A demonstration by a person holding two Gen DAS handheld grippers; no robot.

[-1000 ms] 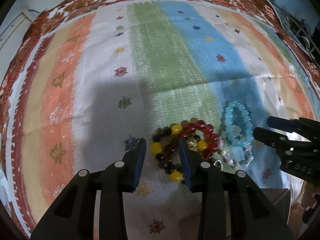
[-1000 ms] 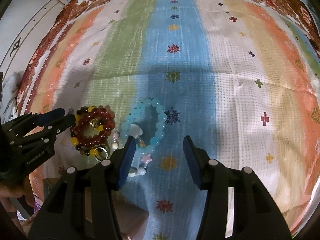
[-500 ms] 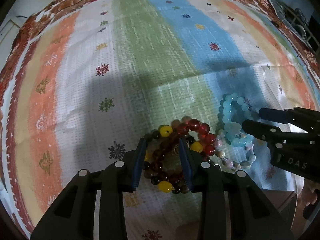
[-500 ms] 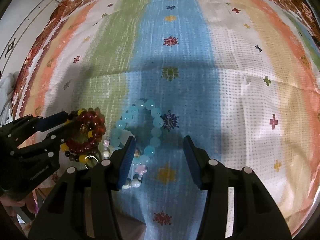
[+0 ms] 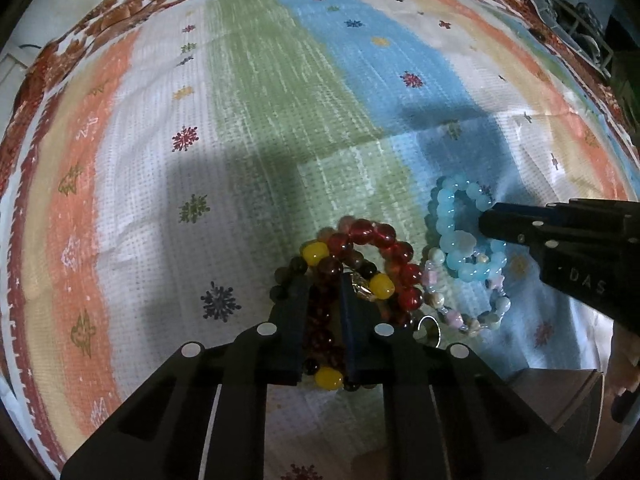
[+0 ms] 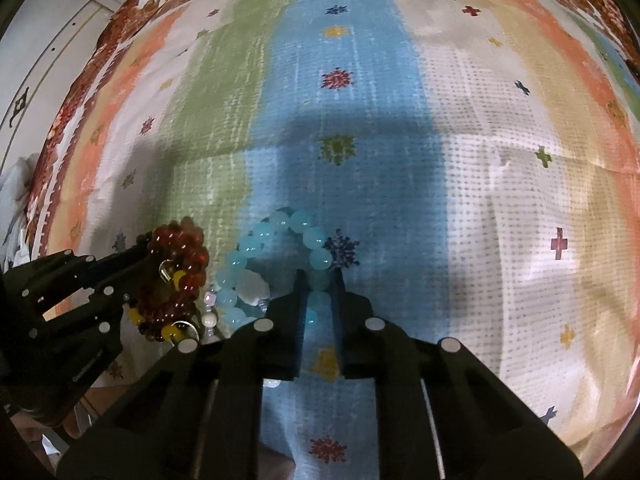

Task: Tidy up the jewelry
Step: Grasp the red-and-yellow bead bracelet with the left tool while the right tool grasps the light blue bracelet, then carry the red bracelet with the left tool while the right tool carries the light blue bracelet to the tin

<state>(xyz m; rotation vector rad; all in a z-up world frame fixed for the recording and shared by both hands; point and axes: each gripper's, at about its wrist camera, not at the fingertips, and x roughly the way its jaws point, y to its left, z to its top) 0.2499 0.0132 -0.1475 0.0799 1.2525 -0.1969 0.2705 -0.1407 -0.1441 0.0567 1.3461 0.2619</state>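
A pile of dark red, brown and yellow bead bracelets (image 5: 360, 256) lies on the striped cloth. My left gripper (image 5: 323, 280) is shut on its beads; it also shows in the right wrist view (image 6: 144, 246). A light blue bead bracelet (image 5: 460, 232) with a white charm lies to its right, next to a thin pastel bead bracelet (image 5: 460, 312). My right gripper (image 6: 319, 276) is shut on the blue bracelet's (image 6: 280, 236) beads; it also shows in the left wrist view (image 5: 486, 216). A small metal ring (image 5: 430, 326) lies by the red pile.
The striped patterned cloth (image 5: 280, 100) covers the whole surface, with a red floral border (image 5: 120, 28) at its far edge. A brown box corner (image 5: 560, 396) shows below the near right edge. Dark clutter (image 5: 584, 20) sits at the far right.
Both grippers moved forward over the bracelets and closed: the left on the red and yellow beads, the right on the blue beads. The red pile is slightly bunched.
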